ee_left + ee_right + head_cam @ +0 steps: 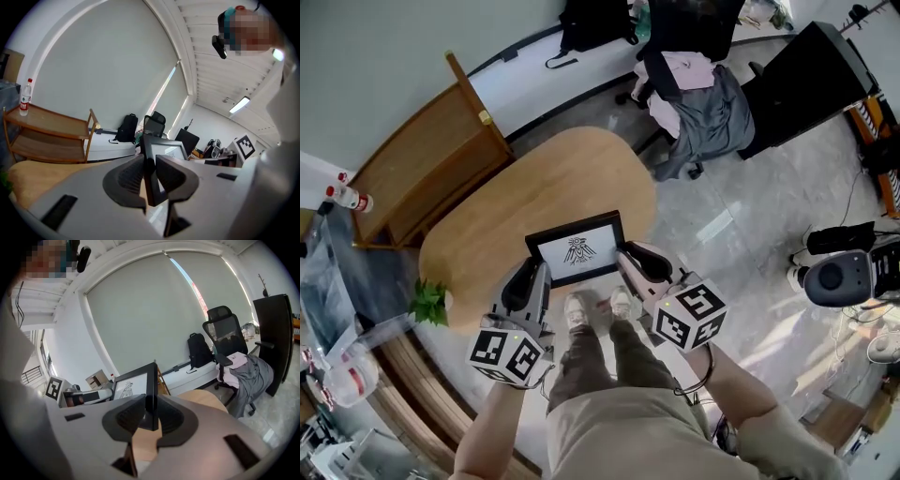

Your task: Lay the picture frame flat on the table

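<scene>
At the far left we see a water bottle (347, 198) standing on top of a wooden shelf unit (427, 164). Nearer to us, a small green plant (429, 302) sits by the left edge of the rounded wooden table (534, 183). The left claw (150, 174) is clamped on the left side bar of the picture frame (577, 247). In the left gripper view the black bar stands between the two ribbed pads, and both press against it. The frame has a black border and holds a white sheet with a dark bird-like drawing, its face turned towards the head camera. It is carried between the two claws at the near rim of the table, just beyond the person's shoes (598, 307) in the head view. It is not lying flat: in both gripper views it rears up from the pads. We cannot tell whether its lower edge touches the tabletop. The right claw (151, 414) is closed on the frame's right side bar, and in the right gripper view that bar stands upright between the pads with the light wood of the table below it. Further right, well apart from the table, an office chair (703, 98) draped with grey and pink clothes stands on the pale floor (741, 234), beside a tall black cabinet (811, 80).
</scene>
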Demonstrator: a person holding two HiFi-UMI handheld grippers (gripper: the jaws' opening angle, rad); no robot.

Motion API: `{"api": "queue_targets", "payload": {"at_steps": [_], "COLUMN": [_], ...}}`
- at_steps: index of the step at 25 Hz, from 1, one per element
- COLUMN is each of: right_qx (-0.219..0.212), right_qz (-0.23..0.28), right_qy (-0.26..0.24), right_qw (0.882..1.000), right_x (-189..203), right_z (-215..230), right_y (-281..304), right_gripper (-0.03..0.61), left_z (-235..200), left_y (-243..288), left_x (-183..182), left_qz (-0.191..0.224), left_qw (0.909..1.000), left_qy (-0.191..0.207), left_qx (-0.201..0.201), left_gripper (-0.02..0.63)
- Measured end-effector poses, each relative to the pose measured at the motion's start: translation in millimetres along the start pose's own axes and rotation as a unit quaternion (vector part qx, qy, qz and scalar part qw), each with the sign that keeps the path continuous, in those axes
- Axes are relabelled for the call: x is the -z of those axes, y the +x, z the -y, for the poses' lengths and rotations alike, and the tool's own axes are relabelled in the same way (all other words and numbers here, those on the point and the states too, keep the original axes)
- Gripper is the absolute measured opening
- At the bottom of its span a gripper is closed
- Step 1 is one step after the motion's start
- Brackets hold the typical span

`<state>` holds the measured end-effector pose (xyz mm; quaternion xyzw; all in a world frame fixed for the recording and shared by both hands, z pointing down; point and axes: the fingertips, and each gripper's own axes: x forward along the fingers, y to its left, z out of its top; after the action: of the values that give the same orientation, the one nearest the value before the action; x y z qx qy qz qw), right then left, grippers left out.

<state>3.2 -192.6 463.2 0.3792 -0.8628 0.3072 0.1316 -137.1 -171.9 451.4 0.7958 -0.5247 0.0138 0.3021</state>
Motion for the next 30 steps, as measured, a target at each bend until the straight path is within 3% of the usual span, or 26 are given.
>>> {"api": "queue_targets", "payload": {"at_steps": [11, 16, 30], "right_qx": [0.011, 0.002, 0.001], "right_qz": [-0.062, -0.085, -0.157], "right_qy": [0.039, 0.084, 0.088], "right_qw": [0.997, 0.993, 0.984], "right_x": [94.7, 145.0, 279.5], "right_z": [60.0, 83.5, 141.9], "right_y": [58.8, 88.5, 160.3], "right_gripper": [0.058, 0.058, 0.058], "left_z": [-56.0, -89.5, -165.2], "left_y": [45.5, 64.4, 101.6], "left_x": [102.9, 150.3, 292.3], "left_qz": [-0.054, -0.058, -0.108], "left_qw": [0.9964, 0.9928, 0.9781], "left_qy": [-0.062, -0.102, -0.168], "left_qx": [-0.022, -0.025, -0.059], "left_gripper": [0.072, 0.072, 0.069]}}
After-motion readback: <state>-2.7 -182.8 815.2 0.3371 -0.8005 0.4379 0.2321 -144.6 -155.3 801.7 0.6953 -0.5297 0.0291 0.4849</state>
